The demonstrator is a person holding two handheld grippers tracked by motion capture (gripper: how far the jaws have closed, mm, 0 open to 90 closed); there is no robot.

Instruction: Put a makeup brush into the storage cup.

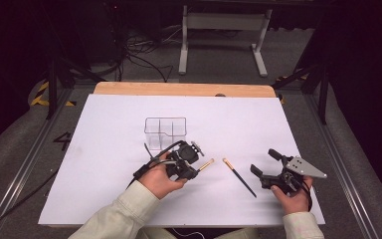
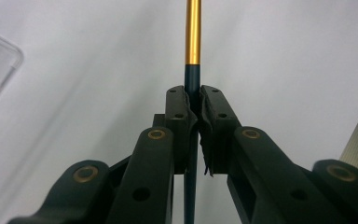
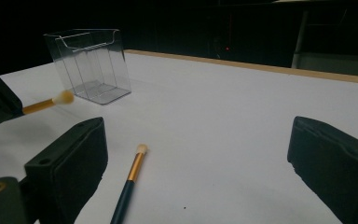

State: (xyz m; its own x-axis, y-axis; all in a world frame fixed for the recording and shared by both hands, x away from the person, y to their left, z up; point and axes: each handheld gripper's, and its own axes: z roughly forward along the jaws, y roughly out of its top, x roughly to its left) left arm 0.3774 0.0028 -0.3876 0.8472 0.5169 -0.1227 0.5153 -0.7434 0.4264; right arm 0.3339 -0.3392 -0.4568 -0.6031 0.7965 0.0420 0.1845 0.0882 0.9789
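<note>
Gold-banded, dark-handled brush (image 2: 193, 46) with pale tip, pinched in left gripper (image 2: 194, 109).

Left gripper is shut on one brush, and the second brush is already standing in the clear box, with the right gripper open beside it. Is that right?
Not quite. The second brush is not in the clear box; it lies flat on the white table, as the high view shows. The rest holds: the left gripper is shut on one brush, and the right gripper is open beside the lying one.

Gold-banded dark brush (image 2: 193, 70) clamped in jaws; its twin (image 1: 238, 177) flat on white table.
</note>
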